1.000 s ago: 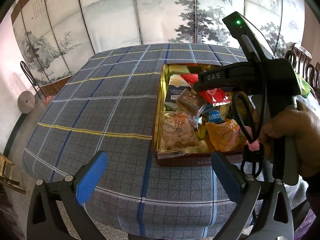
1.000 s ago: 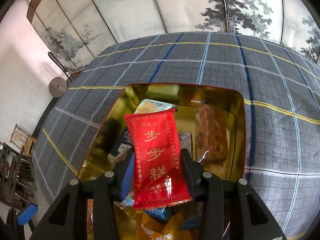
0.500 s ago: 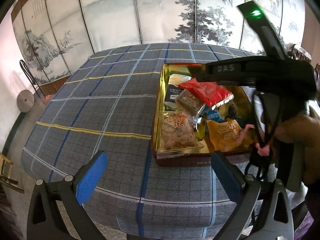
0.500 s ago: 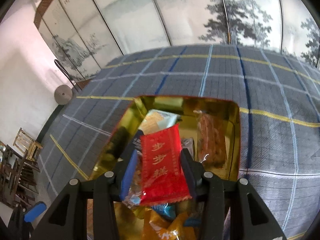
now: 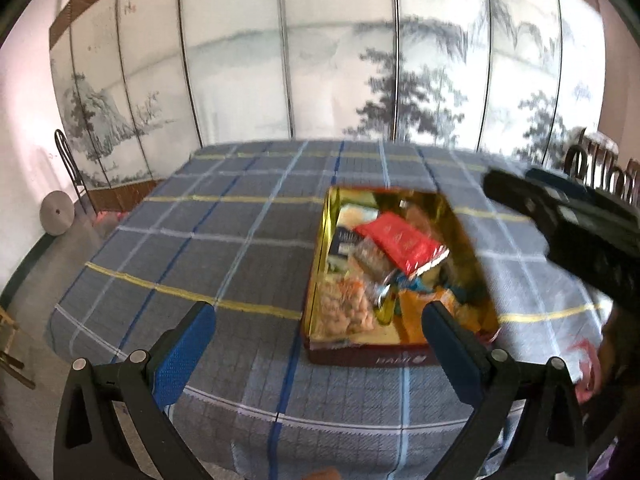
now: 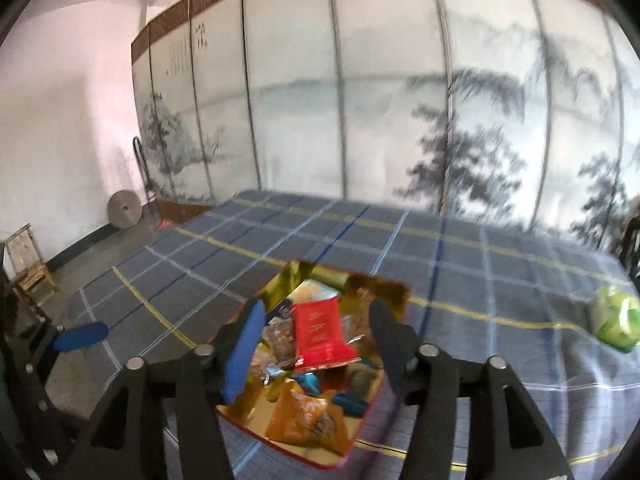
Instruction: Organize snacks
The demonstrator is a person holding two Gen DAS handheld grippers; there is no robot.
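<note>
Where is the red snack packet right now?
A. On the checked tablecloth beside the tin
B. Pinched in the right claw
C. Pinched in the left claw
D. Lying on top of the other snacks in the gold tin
D. The red snack packet lies on the pile inside the gold tin; the right claw has just been opening and its pads stand clear of the packet.

Soft, even daylight fills both views, casting only faint shadows. Motion blur smears the painted screen (image 6: 400,120) and checked cloth (image 5: 200,260) beyond each gripper. The gold tin (image 5: 326,240) glares inside. Fisheye bending curves the edges, and the corners go black.
</note>
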